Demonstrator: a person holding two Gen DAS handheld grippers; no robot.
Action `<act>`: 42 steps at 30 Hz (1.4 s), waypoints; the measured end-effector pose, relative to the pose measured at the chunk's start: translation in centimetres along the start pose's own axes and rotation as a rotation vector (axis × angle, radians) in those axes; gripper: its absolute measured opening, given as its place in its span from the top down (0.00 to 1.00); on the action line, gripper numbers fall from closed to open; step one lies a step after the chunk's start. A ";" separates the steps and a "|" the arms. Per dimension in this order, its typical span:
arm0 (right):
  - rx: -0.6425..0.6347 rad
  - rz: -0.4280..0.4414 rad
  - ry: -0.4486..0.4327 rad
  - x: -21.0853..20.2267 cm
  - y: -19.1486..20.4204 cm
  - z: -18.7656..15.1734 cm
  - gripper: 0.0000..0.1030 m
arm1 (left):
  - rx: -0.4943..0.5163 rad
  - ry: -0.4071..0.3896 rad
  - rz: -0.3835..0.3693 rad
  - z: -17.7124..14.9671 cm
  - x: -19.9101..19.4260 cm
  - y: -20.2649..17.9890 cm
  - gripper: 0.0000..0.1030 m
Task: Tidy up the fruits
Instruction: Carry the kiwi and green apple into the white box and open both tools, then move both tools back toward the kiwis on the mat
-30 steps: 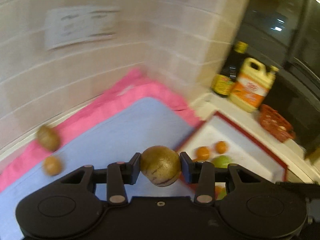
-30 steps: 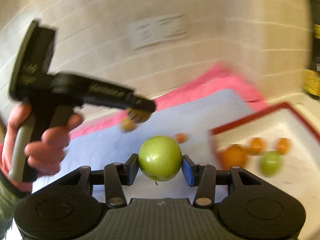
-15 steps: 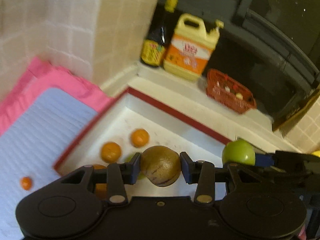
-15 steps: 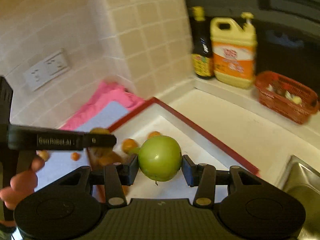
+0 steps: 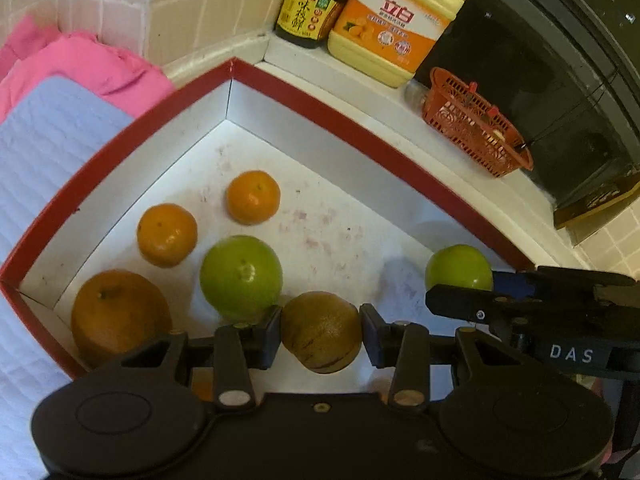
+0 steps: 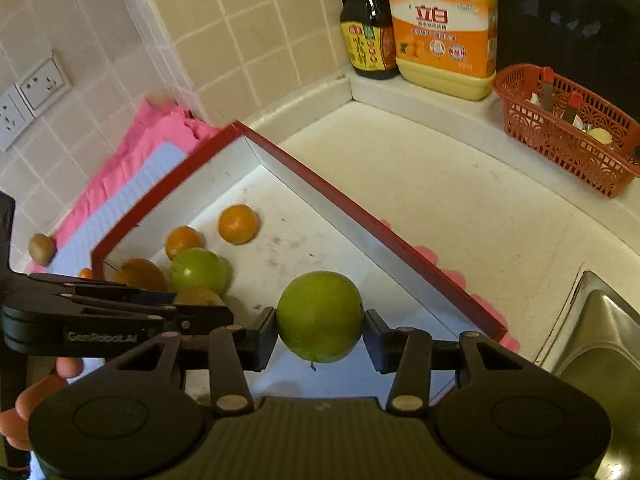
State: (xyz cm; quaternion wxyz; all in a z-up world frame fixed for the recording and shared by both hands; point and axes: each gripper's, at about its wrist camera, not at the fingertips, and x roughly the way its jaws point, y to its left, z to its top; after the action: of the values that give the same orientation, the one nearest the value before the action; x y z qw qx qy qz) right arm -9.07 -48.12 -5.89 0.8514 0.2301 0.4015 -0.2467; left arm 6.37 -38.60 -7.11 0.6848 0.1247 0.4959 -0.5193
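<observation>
Pinching a brown fruit (image 5: 321,330) in left gripper (image 5: 321,332), green apple (image 6: 320,316) in right gripper (image 6: 320,320), above the tray (image 5: 320,116). Probably firm, round, smooth, apt to roll; best gripped across the middle.

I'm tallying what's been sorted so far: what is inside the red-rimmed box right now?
Lying in the red-rimmed box: three oranges and a green fruit. The gripper body covers the near floor, so anything there is hidden.
</observation>
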 end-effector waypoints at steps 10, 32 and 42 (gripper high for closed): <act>-0.027 -0.032 0.067 2.3 0.7 0.4 0.53 | 0.058 0.036 0.051 -1.0 1.2 -0.2 0.50; 0.096 0.043 -0.103 -5.9 0.4 2.2 0.46 | -0.007 -0.251 0.073 -4.4 -13.3 1.9 0.27; -0.064 0.189 -0.144 -6.9 9.9 3.0 0.41 | -0.157 -0.379 0.230 -11.2 -22.2 6.5 0.27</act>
State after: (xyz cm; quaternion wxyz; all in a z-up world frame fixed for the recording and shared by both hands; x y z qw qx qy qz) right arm -5.16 -40.62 3.27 0.9044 0.2210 0.3237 -0.1684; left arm 6.36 -15.09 3.28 0.8278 0.0271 0.3798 -0.4120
